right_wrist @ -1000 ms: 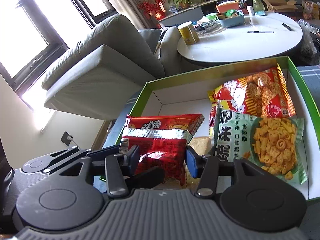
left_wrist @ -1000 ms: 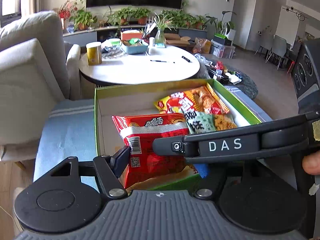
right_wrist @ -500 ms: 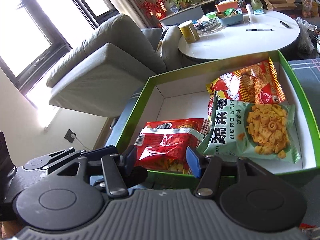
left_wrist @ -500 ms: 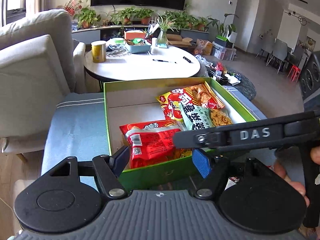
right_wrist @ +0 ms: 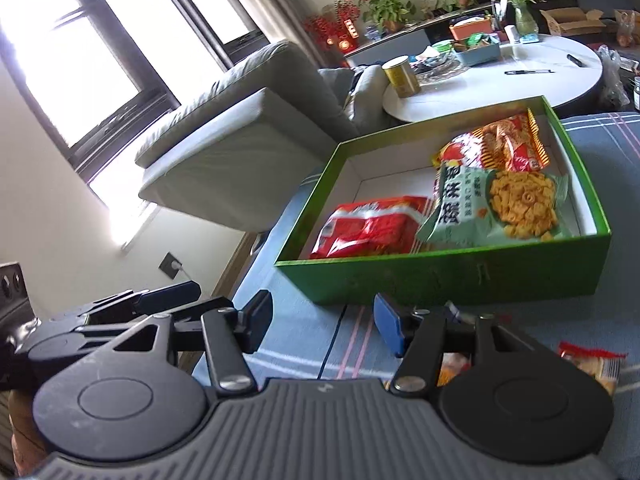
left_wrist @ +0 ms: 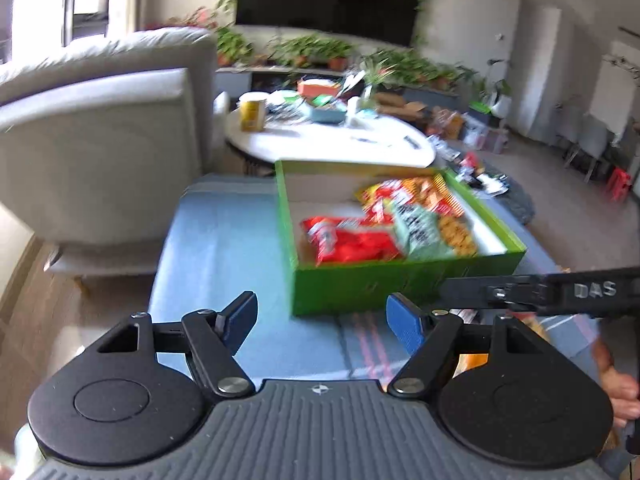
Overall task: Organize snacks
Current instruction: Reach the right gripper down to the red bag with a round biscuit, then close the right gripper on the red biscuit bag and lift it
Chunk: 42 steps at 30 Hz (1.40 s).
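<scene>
A green box (left_wrist: 400, 284) (right_wrist: 460, 276) stands on a blue striped cloth. In it lie a red snack bag (left_wrist: 352, 240) (right_wrist: 372, 228), a pale green bag (left_wrist: 424, 232) (right_wrist: 492, 208) and an orange-red bag (left_wrist: 412, 196) (right_wrist: 496, 144). My left gripper (left_wrist: 322, 322) is open and empty, in front of the box's near wall. My right gripper (right_wrist: 322, 320) is open and empty, also short of the box. The right gripper's arm (left_wrist: 540, 292) crosses the left wrist view. Another snack packet (right_wrist: 592, 364) lies on the cloth at the right.
A grey sofa (left_wrist: 100, 152) (right_wrist: 240, 144) stands to the left. A white round table (left_wrist: 332, 144) (right_wrist: 500, 76) with a yellow can (right_wrist: 400, 76), a pen and a tray is behind the box. Plants and a TV line the far wall.
Both grippers let go of the red bag, which now lies in the box, and pulled back out of the box toward me, opening wider.
</scene>
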{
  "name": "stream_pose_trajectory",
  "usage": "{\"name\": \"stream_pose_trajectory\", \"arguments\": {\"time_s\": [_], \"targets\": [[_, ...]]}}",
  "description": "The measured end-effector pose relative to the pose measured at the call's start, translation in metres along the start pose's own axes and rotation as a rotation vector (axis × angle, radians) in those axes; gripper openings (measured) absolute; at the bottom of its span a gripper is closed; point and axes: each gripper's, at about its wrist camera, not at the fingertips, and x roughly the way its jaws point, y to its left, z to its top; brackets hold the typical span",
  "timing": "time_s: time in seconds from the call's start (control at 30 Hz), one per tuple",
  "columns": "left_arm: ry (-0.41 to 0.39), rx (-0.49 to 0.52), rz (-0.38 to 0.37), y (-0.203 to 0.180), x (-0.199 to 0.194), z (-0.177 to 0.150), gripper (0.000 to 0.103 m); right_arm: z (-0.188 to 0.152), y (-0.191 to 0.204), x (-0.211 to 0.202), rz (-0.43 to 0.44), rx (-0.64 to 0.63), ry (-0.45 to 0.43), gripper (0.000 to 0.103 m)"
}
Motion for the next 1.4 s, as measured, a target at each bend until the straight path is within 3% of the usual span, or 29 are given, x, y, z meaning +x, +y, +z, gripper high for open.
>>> {"name": "stream_pose_trajectory", "arguments": {"time_s": [0.33, 0.87, 1.1, 1.2, 1.33, 1.4], "targets": [[0.052, -0.01, 0.025, 0.01, -0.028, -0.041, 0.069, -0.045, 0.011, -0.009, 0.024, -0.026, 0.069, 0.057], [0.086, 0.007, 0.03, 0.016, -0.064, -0.088, 0.069, -0.076, 0.043, -0.009, 0.082, -0.054, 0.136, 0.061], [-0.011, -0.004, 0.046, 0.027, -0.06, -0.071, 0.069, -0.089, 0.057, -0.019, 0.065, -0.106, 0.153, 0.061], [0.039, -0.003, 0.069, 0.026, -0.043, -0.065, 0.069, -0.095, 0.065, -0.02, 0.092, -0.15, 0.186, 0.061], [0.109, -0.046, 0.038, 0.03, -0.029, -0.076, 0.069, -0.106, 0.071, -0.008, 0.129, -0.177, 0.277, 0.061], [0.113, -0.071, 0.01, 0.032, -0.031, -0.082, 0.069, -0.111, 0.071, 0.001, 0.102, -0.183, 0.311, 0.061]]}}
